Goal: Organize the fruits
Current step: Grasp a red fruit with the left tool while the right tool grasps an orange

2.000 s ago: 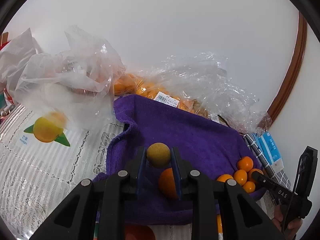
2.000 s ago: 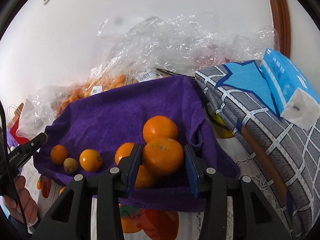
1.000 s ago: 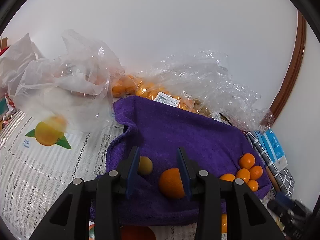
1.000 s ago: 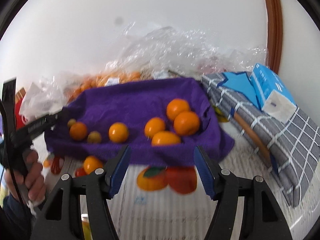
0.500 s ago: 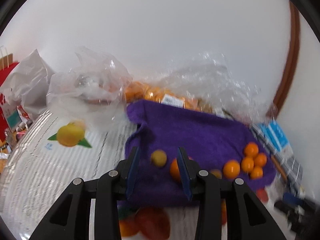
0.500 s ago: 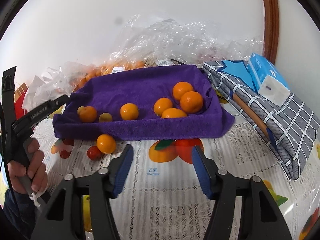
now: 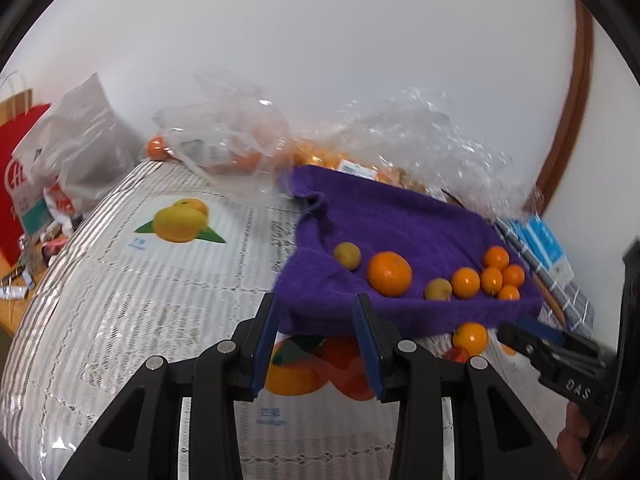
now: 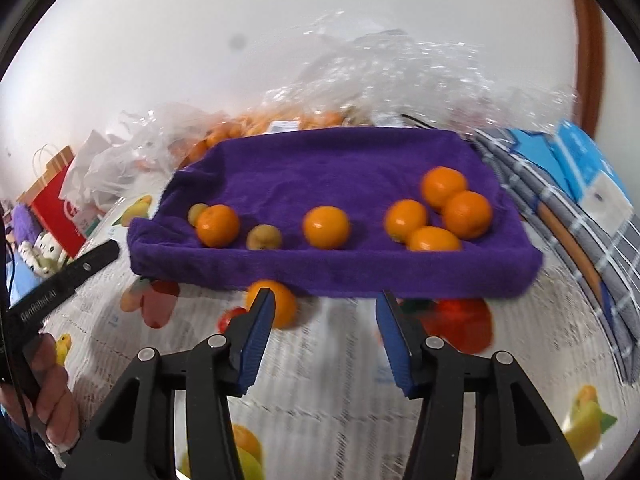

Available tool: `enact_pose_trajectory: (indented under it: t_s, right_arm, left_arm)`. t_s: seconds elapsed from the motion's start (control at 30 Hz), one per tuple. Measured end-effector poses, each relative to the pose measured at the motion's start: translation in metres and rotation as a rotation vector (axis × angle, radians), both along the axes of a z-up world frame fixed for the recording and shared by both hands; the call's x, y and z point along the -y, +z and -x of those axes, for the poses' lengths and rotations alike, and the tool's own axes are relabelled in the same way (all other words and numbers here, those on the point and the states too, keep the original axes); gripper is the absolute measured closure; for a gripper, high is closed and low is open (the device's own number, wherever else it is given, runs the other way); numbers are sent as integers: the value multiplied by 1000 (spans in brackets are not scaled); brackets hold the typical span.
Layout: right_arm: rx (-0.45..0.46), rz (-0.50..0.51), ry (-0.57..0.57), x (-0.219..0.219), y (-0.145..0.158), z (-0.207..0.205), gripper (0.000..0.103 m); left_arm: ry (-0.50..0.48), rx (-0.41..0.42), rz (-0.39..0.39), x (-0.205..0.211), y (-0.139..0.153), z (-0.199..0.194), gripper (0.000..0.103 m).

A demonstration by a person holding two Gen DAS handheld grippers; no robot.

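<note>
We see a purple towel (image 8: pixel 332 168) spread on the counter (image 8: pixel 340 364), which wears a lace cloth printed with fruit; on the towel lie the oranges — a cluster of four (image 8: pixel 444 212) at its right end, one alone (image 8: pixel 326 227) near the middle, another (image 8: pixel 217 225) at the left; two small yellowish fruits (image 8: pixel 263 237) sit beside that left one. Off the towel, just at its front edge, we find a loose orange (image 8: pixel 280 304) touching a small red fruit (image 8: pixel 230 317) on the counter. Our right gripper (image 8: pixel 324 336) hangs over the bare cloth in front of the towel, its jaws closing with nothing between them; the loose orange sits just behind its left finger. Our left gripper (image 7: pixel 316 344) is spread a little and holds nothing — it points at the towel's near left corner. Crumpled clear plastic bags (image 7: pixel 420 140) with more oranges lie behind the towel; a folded grey checked cloth (image 8: pixel 568 236) lies to its right.
</note>
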State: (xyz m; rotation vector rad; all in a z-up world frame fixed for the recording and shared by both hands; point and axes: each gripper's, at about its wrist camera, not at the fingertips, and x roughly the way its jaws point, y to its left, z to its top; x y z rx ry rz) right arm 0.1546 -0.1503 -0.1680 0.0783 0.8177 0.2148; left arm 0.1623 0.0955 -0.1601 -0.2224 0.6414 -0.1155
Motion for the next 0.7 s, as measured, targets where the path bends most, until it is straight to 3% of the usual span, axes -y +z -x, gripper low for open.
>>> enact_pose_trajectory:
  t_s: [0.1, 0.43, 0.53, 0.7]
  right_arm:
    - [9, -4, 5, -6, -2, -7, 53]
    - [-94, -128, 69, -17, -19, -21, 58]
    - [-133, -149, 84, -20, -26, -23, 68]
    - [-149, -205, 79, -14, -27, -25, 71]
  left_arm:
    - [1, 12, -5, 1, 1, 1, 67]
    - [10, 2, 18, -2, 1, -1, 67]
    - [9, 8, 17, -2, 1, 0, 67]
    - [-26, 11, 11, 3, 2, 2, 67]
